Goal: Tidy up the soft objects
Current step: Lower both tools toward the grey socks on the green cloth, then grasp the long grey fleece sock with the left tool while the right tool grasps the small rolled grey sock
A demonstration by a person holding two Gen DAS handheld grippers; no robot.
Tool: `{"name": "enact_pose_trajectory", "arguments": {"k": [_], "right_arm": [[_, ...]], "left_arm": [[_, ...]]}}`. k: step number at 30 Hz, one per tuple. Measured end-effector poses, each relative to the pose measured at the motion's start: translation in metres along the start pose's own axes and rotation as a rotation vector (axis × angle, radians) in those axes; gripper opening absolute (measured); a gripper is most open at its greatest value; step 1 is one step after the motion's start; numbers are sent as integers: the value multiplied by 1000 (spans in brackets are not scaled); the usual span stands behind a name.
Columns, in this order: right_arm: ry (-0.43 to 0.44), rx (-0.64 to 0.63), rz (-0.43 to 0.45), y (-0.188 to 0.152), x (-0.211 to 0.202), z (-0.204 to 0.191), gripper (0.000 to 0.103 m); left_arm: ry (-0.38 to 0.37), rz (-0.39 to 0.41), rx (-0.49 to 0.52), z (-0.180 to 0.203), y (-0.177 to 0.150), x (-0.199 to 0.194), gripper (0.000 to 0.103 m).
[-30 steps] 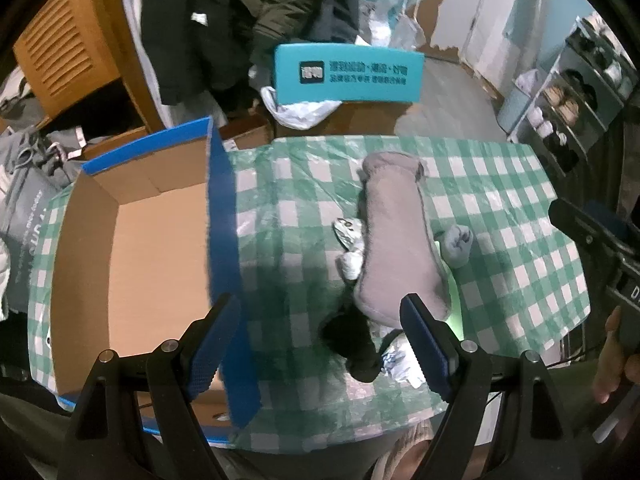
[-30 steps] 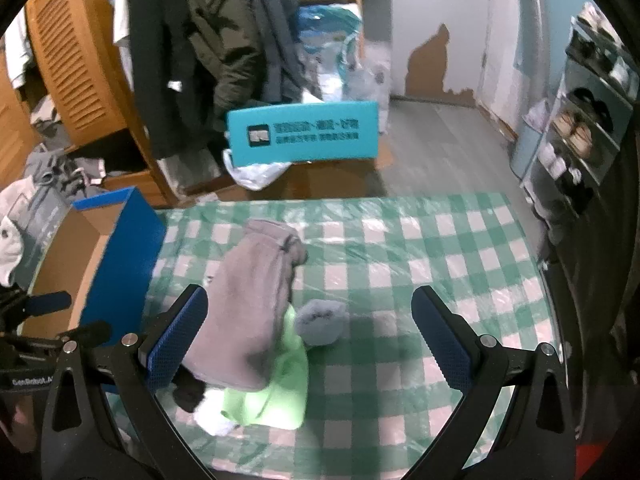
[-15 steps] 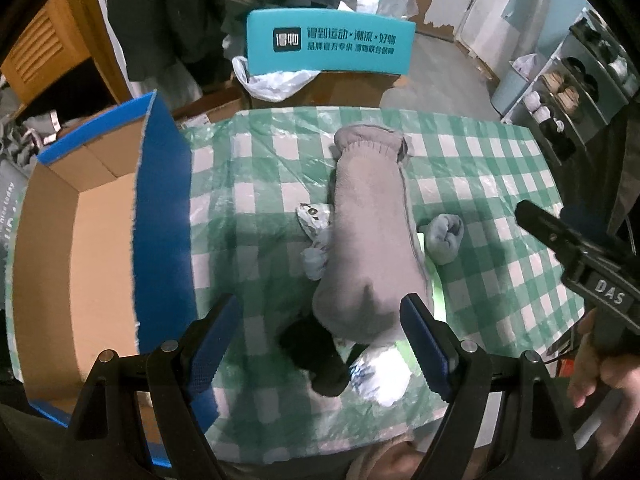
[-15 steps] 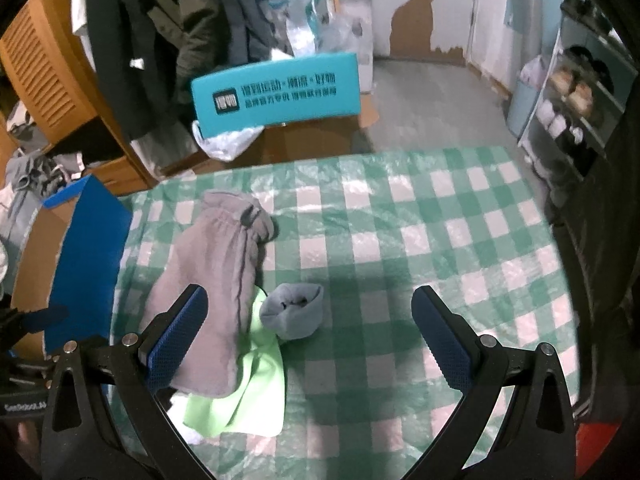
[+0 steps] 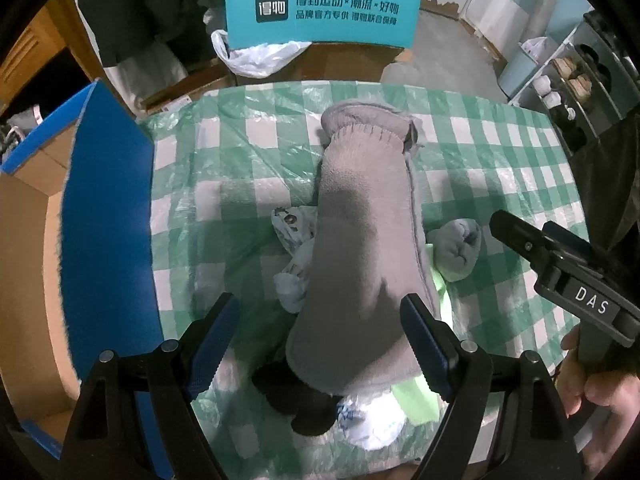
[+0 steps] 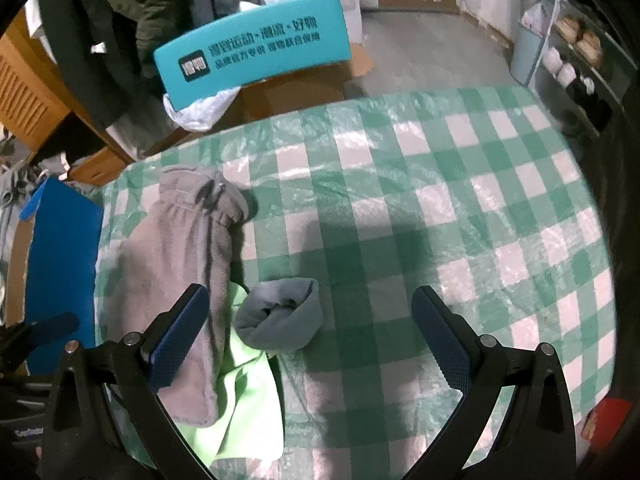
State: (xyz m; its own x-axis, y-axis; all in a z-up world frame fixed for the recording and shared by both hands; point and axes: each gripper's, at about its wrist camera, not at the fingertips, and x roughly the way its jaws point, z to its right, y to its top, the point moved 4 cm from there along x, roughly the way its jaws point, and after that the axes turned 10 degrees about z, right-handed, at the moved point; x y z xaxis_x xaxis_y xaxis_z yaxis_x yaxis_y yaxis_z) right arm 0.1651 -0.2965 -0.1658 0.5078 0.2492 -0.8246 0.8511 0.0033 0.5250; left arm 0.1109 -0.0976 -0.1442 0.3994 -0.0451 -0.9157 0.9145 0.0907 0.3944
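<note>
A long grey fleece piece (image 5: 364,248) lies on the green checked tablecloth (image 5: 500,168), over a light green cloth (image 6: 240,408), a black item (image 5: 300,400) and white patterned items (image 5: 294,240). A rolled grey-blue sock (image 6: 280,316) lies right of it. My left gripper (image 5: 320,340) is open, its fingers either side of the fleece's near end. My right gripper (image 6: 308,336) is open above the sock; it also shows in the left wrist view (image 5: 560,264).
An open cardboard box with blue outer walls (image 5: 104,240) stands at the table's left. A teal sign (image 5: 320,16) and a white plastic bag (image 5: 256,56) sit beyond the far edge. Shoe shelves (image 6: 576,60) stand right. Coats (image 6: 120,20) hang behind.
Both grippers have moved forward and down toward the pile. The left gripper shifted right, from beside the box to over the fleece's near end. The right gripper closed in on the sock.
</note>
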Motion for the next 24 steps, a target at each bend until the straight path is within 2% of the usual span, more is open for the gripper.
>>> {"name": "enact_pose_trajectory", "arguments": {"k": [15, 18, 21, 24], "right_arm": [[-5, 28, -111, -12, 39, -6, 100], [-19, 7, -136, -16, 45, -7, 92], [2, 10, -165, -20, 49, -8, 79], [10, 1, -193, -24, 50, -8, 60]], "left_arm": [[-9, -39, -15, -5, 6, 18, 84], [-14, -44, -27, -8, 7, 21, 84], [-28, -50, -40, -10, 9, 25, 84], [-45, -54, -48, -9, 13, 29, 84]]}}
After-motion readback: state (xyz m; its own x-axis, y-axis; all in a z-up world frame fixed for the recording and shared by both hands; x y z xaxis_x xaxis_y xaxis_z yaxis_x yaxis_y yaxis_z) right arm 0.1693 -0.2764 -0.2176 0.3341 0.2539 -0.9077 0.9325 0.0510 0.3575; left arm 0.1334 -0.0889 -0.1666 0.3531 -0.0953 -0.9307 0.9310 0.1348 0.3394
